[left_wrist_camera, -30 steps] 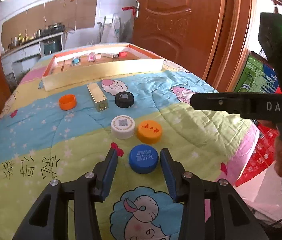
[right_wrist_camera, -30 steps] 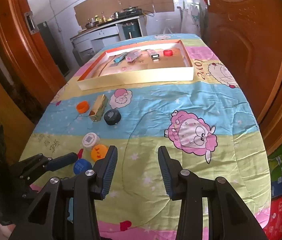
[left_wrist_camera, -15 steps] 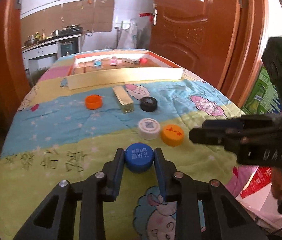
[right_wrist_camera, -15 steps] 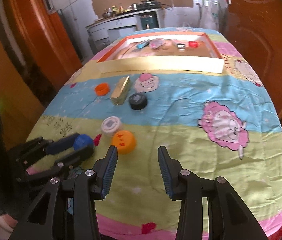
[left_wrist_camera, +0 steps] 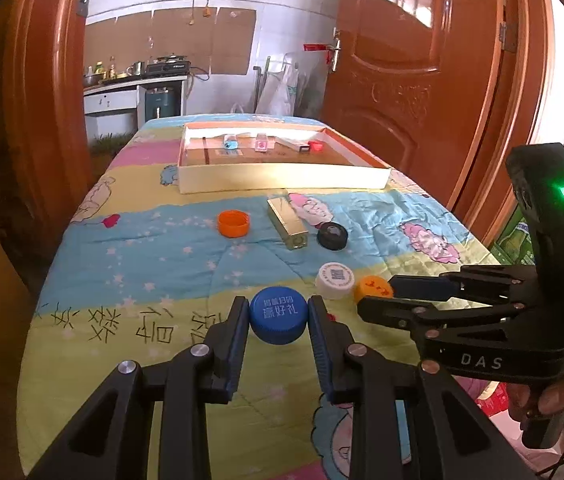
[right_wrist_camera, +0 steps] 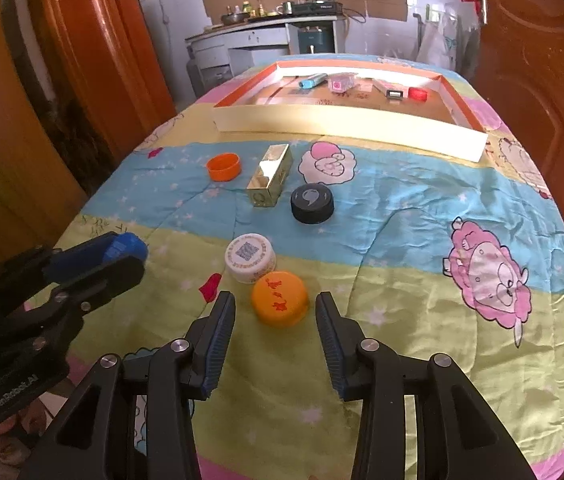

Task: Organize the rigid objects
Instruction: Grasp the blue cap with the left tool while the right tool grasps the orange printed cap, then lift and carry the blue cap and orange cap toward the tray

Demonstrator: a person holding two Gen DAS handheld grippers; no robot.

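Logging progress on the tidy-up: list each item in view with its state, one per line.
Blue cap: clamped in left gripper.
Yellow-orange cap: on quilt, between right gripper's closing jaws, untouched.
White cap: on quilt, top up.
Orange cap: hollow side up.
Gold box: lying flat.

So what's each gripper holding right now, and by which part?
Left gripper clamps the blue cap by its rim. Right gripper is closing around the orange cap, not yet gripping.
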